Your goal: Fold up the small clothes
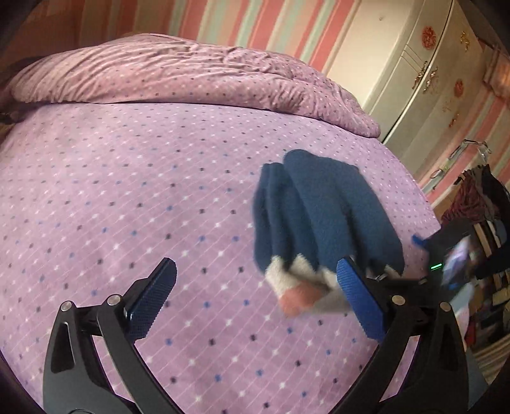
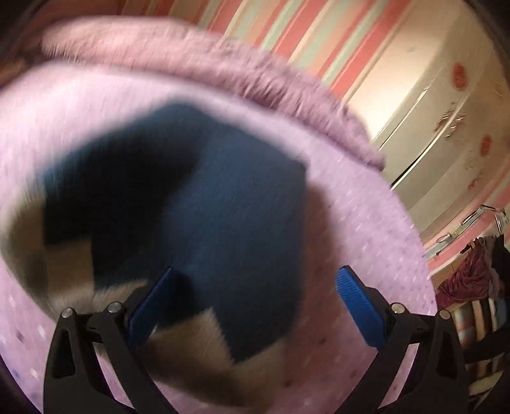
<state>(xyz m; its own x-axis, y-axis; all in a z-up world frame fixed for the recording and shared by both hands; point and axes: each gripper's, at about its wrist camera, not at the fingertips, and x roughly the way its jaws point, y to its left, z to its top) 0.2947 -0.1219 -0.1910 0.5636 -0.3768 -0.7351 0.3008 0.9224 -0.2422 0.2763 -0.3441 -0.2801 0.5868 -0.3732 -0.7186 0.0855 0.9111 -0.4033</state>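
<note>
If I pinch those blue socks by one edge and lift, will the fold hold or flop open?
Likely flops: the socks look soft and fuzzy, draped in loose lobes on the bedspread. Probably light, with no stiff part showing. The fuzzy knit should grip rather than slip, though a one-edge pinch may catch only the top layer.

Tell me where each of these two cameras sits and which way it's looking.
Left wrist view: on the left tool, angled down at the purple bedspread and blue socks; its two fingers stand wide apart.
Right wrist view: on the right tool, close over the blurred blue socks; its open fingers show.
Shared: socks, bedspread, rolled duvet, white wardrobe, striped wall.
</note>
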